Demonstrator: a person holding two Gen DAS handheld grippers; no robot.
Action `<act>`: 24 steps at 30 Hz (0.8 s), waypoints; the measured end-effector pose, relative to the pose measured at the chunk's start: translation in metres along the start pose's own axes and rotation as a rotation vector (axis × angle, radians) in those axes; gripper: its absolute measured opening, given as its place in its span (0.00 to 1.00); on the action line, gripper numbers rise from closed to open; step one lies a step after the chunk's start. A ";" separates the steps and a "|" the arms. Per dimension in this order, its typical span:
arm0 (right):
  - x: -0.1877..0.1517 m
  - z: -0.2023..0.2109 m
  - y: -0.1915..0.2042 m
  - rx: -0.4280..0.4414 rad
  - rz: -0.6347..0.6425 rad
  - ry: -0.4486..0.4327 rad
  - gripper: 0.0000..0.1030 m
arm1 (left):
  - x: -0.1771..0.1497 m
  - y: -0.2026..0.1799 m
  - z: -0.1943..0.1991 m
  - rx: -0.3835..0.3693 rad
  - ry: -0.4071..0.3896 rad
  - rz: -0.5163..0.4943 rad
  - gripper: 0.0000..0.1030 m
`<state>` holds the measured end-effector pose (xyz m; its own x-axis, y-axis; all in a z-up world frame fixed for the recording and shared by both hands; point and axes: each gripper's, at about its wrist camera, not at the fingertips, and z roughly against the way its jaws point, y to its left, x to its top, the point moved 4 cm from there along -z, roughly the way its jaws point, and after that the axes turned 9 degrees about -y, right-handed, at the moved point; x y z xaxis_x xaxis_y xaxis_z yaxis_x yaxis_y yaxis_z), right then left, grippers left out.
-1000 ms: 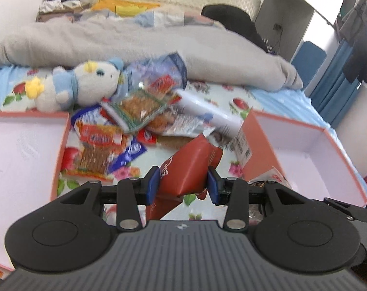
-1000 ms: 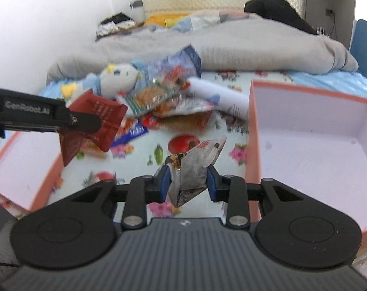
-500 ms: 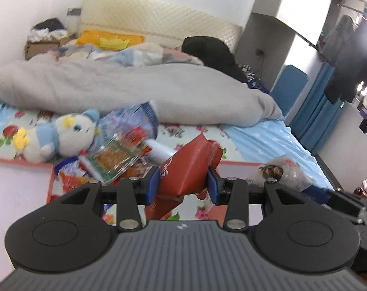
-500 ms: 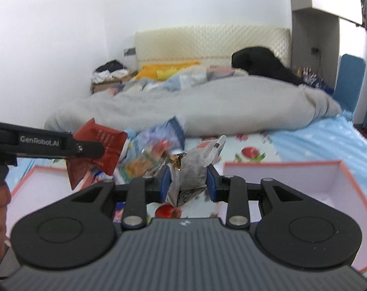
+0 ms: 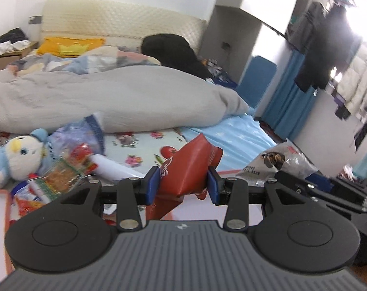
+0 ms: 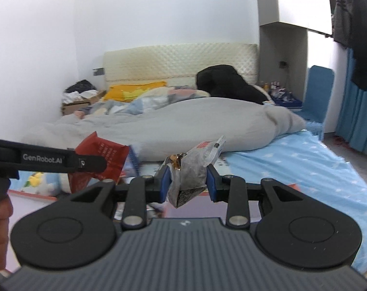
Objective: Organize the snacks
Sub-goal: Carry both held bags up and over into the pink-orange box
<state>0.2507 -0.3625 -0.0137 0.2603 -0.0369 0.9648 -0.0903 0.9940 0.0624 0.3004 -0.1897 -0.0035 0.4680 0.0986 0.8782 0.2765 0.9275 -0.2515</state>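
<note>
left gripper [image 5: 183,185]: clamped on red snack pouch [image 5: 188,169] | right gripper [image 6: 187,181]: clamped on silver-grey snack bag [image 6: 195,167] | both above the bed

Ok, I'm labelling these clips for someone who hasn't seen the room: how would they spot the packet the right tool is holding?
Start at the grey duvet across the bed; in front of it two tools each hold up a packet. The right tool pinches a crinkly silver-grey packet with a small red label near its top, unlike the plain red packet in the left tool.
</note>
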 end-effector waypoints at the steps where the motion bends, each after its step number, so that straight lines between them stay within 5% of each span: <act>1: -0.002 -0.002 -0.008 -0.016 -0.006 0.010 0.33 | -0.001 -0.006 -0.007 -0.008 0.011 -0.011 0.46; 11: -0.049 -0.025 -0.069 -0.135 -0.090 0.174 0.33 | -0.043 -0.063 -0.084 -0.103 0.169 -0.048 0.46; 24: -0.124 -0.057 -0.107 -0.164 -0.168 0.392 0.33 | -0.113 -0.081 -0.159 -0.099 0.383 -0.072 0.46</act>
<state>0.2831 -0.4583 -0.1552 0.6055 -0.1883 0.7732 0.1291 0.9820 0.1380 0.3587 -0.3332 -0.1469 0.7185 -0.1244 0.6844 0.3906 0.8863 -0.2489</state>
